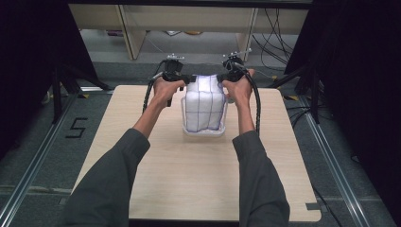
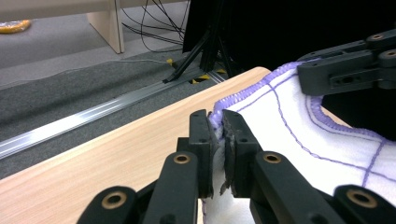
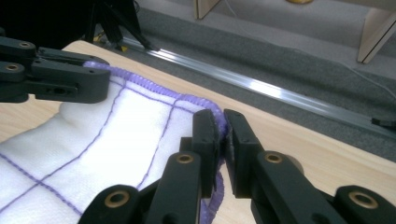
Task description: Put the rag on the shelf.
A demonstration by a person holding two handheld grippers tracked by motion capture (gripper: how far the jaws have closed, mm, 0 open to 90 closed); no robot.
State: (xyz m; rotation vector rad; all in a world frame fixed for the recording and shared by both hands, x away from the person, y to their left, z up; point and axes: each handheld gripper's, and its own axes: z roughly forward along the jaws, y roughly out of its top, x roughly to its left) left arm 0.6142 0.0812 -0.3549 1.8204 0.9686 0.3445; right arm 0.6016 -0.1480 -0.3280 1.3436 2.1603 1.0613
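Left gripper (image 2: 217, 128): jaws nearly closed, pinching one corner of the white cloth (image 2: 299, 135) along its purple-stitched hem; held in the person's left hand (image 1: 166, 89) at the far side of the table.

Right gripper (image 3: 223, 128): jaws nearly closed on the other far corner of the same cloth, the purple edge caught between the pads; held in the right hand (image 1: 240, 87). Each gripper appears in the other's view as a black arm on the hem further along.

White cloth: towel-like fabric, white, with a thin purple grid and a purple overlocked border. The far edge is lifted and stretched between the two grippers; the rest hangs towards the person and drapes into a clear plastic container (image 1: 205, 133).

Clear plastic container: stands on the far half of the table, between the two forearms, the cloth covering most of it.

Table (image 1: 198, 179): light wood-grain top, near half bare.

Surroundings: grey carpet floor, aluminium rail (image 2: 70, 126) beside the table, black stand legs, loose cables, pale wooden furniture beyond.
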